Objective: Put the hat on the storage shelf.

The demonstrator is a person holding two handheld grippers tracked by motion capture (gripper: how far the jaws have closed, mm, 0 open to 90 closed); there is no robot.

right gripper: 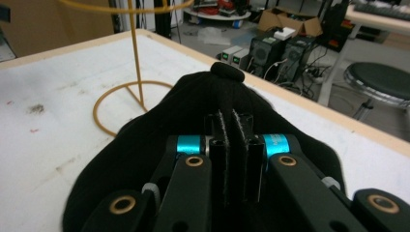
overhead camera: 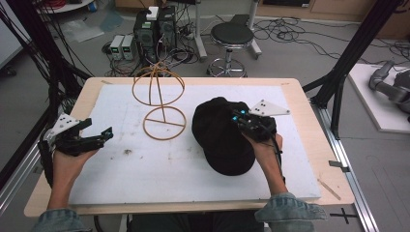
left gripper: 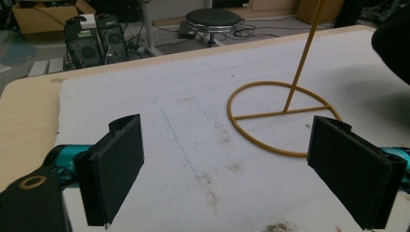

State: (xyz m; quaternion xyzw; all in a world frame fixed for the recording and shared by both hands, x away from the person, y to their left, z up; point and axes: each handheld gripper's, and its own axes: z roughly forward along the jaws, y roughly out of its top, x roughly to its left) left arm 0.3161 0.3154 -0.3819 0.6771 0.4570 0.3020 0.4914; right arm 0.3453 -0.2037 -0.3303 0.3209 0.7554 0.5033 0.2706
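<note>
A black cap lies on the white foam board, right of centre. My right gripper rests on the cap's far right side; in the right gripper view its jaws stand pressed together on the cap's fabric. A yellow wire hat stand rises just left of the cap, with a ring base and a domed top. My left gripper hovers open near the board's left edge, nothing between its pads, facing the stand's base ring. The cap's edge shows at the right.
The wooden table's rim frames the board. Beyond the far edge stand a black stool, computer boxes and loose cables on the floor. Black frame posts rise at both sides.
</note>
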